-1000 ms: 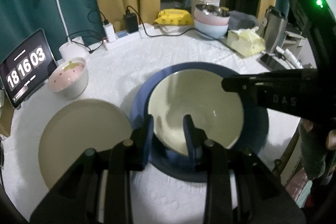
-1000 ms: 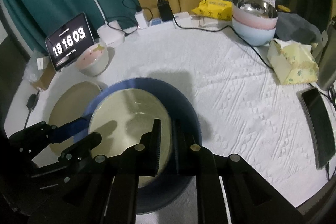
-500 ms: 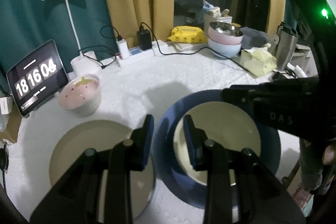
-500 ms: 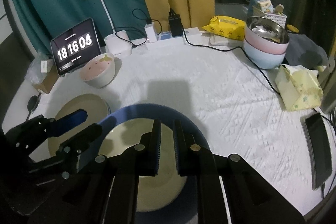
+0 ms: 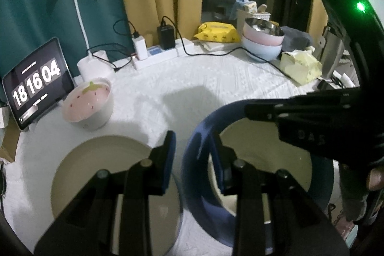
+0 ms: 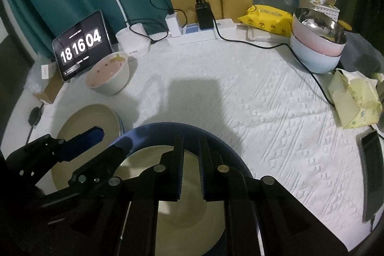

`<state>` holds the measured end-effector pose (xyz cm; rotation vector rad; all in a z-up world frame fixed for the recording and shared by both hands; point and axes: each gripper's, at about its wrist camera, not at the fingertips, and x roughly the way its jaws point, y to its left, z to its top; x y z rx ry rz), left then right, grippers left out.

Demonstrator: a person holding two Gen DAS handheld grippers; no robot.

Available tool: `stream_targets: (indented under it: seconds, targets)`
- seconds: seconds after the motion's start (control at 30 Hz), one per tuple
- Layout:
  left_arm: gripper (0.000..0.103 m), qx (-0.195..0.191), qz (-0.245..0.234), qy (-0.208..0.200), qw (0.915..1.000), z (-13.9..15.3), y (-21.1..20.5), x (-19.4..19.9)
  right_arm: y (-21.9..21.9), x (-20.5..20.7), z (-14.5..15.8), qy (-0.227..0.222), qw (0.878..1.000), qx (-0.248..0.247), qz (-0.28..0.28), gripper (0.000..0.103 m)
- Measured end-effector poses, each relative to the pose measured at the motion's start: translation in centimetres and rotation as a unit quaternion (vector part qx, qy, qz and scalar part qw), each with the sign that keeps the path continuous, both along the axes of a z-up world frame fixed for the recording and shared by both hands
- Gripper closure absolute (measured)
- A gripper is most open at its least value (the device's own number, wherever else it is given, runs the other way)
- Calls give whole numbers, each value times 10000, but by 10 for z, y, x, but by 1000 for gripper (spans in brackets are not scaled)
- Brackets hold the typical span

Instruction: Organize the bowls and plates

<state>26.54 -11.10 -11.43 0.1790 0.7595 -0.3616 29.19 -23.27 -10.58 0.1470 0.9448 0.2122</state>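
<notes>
Your left gripper (image 5: 193, 155) pinches the rim of the dark blue plate (image 5: 199, 136), which carries a cream bowl (image 5: 264, 148), empty, above the white tablecloth (image 6: 240, 100). Your right gripper (image 6: 190, 160) is pressed nearly together at the far rim; its contact is hidden. A beige plate (image 5: 103, 167) lies left, partly covered.

Big bowl (image 6: 187, 184) sitting near front edge of bench (image 6: 264, 112), w/ plate (image 6: 81, 126) lying just left of it. Small bowl (image 6: 109, 76) sitting behind plate, tablet (image 6: 81, 44) leaning behind that at far left. Lamp (image 6: 134, 40) standing right of tablet, power strip (image 6: 204, 32) lying along back. Bowl stack (image 6: 316, 47) sitting at back right, tissue pack (image 6: 352, 102) lying in front of it, phone (image 6: 372, 174) lying nearer, at right edge.
</notes>
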Motion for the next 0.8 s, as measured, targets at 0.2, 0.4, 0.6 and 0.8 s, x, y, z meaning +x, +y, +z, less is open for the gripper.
stream_targets:
  seconds: [0.2, 0.4, 0.6, 0.8]
  targets:
    - [70, -194, 121, -65, 9997, 10, 17, 4, 6, 0, 12, -108, 9999, -55, -41, 91]
    - [68, -292, 229, -160, 9992, 19, 39, 7, 21, 1, 27, -239, 9996, -129, 11, 90]
    - [67, -363, 321, -267, 9985, 27, 63, 9, 44, 7, 34, -268, 9993, -251, 113, 84]
    - [58, -534, 412, -290, 9973, 31, 87, 12, 68, 12, 40, -291, 9987, -367, 215, 84]
